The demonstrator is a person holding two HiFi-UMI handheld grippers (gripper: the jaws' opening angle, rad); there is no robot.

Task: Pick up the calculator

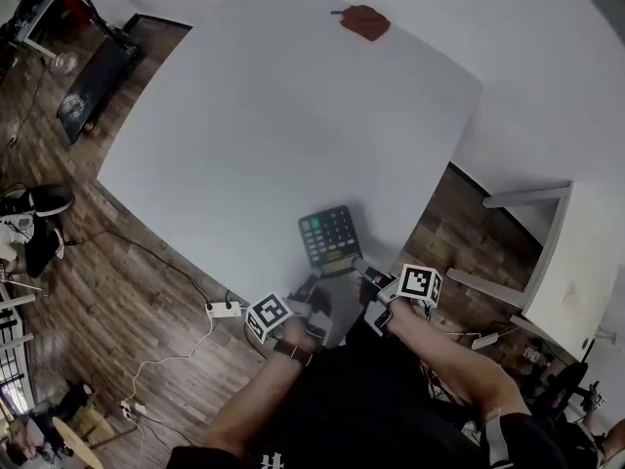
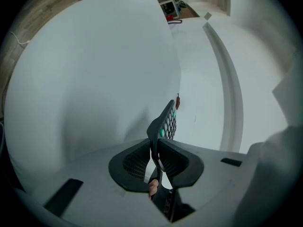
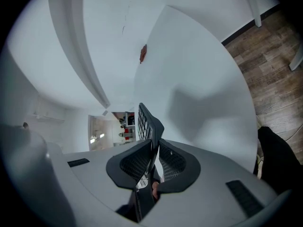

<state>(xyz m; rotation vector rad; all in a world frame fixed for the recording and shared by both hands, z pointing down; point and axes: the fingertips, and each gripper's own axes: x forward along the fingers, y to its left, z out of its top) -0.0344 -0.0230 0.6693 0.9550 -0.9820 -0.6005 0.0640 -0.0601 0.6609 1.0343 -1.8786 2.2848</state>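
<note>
A dark grey calculator (image 1: pixel 331 238) with green keys is near the front edge of the white table (image 1: pixel 244 115). My left gripper (image 1: pixel 311 287) is shut on its near left corner, and my right gripper (image 1: pixel 364 267) is shut on its near right corner. In the left gripper view the calculator (image 2: pixel 167 121) stands edge-on, pinched between the jaws of the left gripper (image 2: pixel 154 144). The right gripper view shows the calculator (image 3: pixel 146 121) clamped the same way in the right gripper (image 3: pixel 155 144). Whether it touches the table cannot be told.
A small red-brown object (image 1: pixel 363 21) lies at the table's far side. On the wooden floor are a white power strip (image 1: pixel 225 310) with cables at the left, dark shoes (image 1: pixel 29 203) and a black machine (image 1: pixel 93 86). A white bench (image 1: pixel 576 262) stands at the right.
</note>
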